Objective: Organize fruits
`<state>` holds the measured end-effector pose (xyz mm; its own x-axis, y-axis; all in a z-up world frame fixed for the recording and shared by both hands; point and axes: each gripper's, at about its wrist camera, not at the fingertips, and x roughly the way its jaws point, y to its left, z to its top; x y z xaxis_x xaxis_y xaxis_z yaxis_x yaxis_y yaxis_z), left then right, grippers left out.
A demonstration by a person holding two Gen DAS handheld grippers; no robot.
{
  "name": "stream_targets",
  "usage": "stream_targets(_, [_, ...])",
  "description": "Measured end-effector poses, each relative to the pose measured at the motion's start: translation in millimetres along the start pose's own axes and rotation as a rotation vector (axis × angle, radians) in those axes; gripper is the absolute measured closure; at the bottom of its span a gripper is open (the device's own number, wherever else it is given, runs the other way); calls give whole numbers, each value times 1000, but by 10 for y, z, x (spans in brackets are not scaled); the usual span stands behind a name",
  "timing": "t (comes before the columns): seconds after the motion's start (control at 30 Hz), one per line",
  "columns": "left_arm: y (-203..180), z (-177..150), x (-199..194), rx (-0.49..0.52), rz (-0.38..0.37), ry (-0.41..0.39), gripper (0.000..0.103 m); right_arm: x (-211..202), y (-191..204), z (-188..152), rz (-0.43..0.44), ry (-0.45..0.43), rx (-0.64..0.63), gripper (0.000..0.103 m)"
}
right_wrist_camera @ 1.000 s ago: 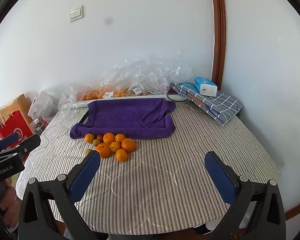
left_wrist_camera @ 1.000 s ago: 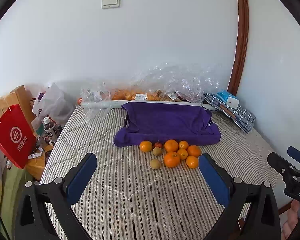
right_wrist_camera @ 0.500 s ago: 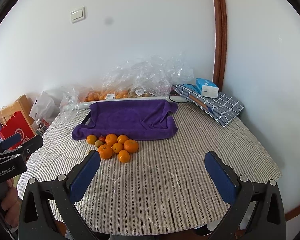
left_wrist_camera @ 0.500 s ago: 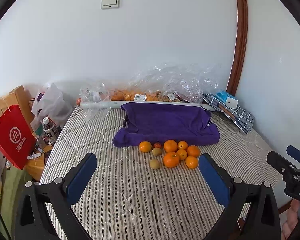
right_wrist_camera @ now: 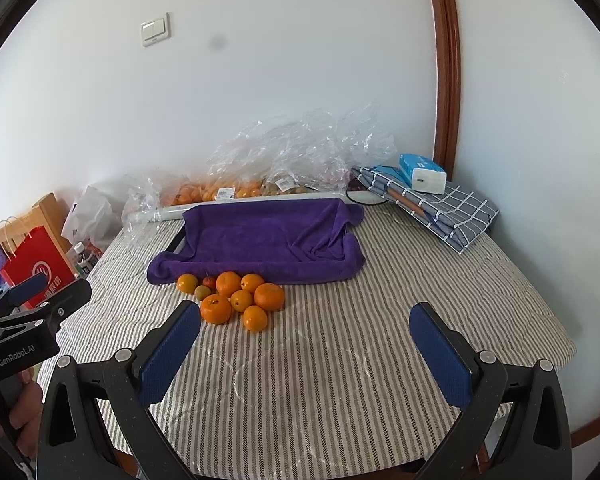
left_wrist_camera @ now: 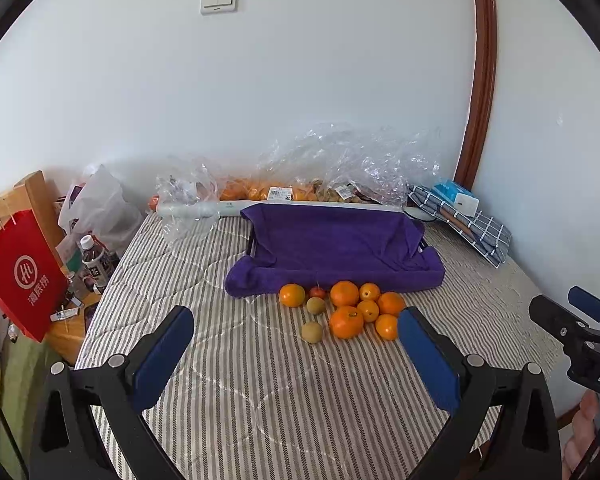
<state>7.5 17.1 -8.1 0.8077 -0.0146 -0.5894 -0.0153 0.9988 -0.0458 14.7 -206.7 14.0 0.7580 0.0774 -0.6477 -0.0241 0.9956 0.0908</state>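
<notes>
Left gripper (left_wrist_camera: pixel 296 344), black-framed with blue pads: jaws spread wide, nothing between them, held above the near part of the grey-and-white striped quilted table cover (left_wrist_camera: pixel 260 392). Right gripper (right_wrist_camera: pixel 306 340), same build: likewise spread wide and empty, low centre of its own view, and visible at the right edge of the left view.

Just beyond both sets of fingers, centre of frame: cluster of round orange citrus fruits (left_wrist_camera: pixel 346 322), packed close and mostly touching. Among them a small red fruit (left_wrist_camera: pixel 317 292) at the back, and two dull greenish-brown round fruits (left_wrist_camera: pixel 313 332), one at the cluster's left edge, the other slightly apart toward the near side.

Directly behind the cluster: purple terry towel draped over a shallow tray (left_wrist_camera: pixel 332 248), presumably the destination. Further back against the wall: crumpled clear plastic bags holding more fruit (left_wrist_camera: pixel 340 176). Upper right: folded grey checked cloth with a blue tissue pack on top (right_wrist_camera: pixel 432 200). Left edge: red paper carrier bag (left_wrist_camera: pixel 20 276).

Handling assessment: fruit judged light, round, smooth-skinned and prone to roll on the soft cover; rind firm but bruisable under heavy squeeze. Recommended hold: across the widest part, moderate pressure. Outlying pieces best taken first, being clear of neighbours; no fruit yet on the towel.
</notes>
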Motion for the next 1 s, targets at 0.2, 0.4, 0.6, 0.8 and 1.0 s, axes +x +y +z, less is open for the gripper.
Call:
stream_targets(0.2, [72,-23,181,-7,9,6,0,215,31,18,6,7,0,0])
stream_targets(0.4, [140,-57,452,-2,20,24,0,511,28,5,5,13,12,0])
stream_targets(0.6, [246,-136,856,3,28,74,1,827,-3,-30,26,7,45,1])
stream_targets(0.8, [365,-197,1218,6,43,116,1,1314,16,-56,47,107,59,8])
stream_targets(1.0, [486,-232,1505,-4,48,157,7,1725,141,-143,44,177,11,17])
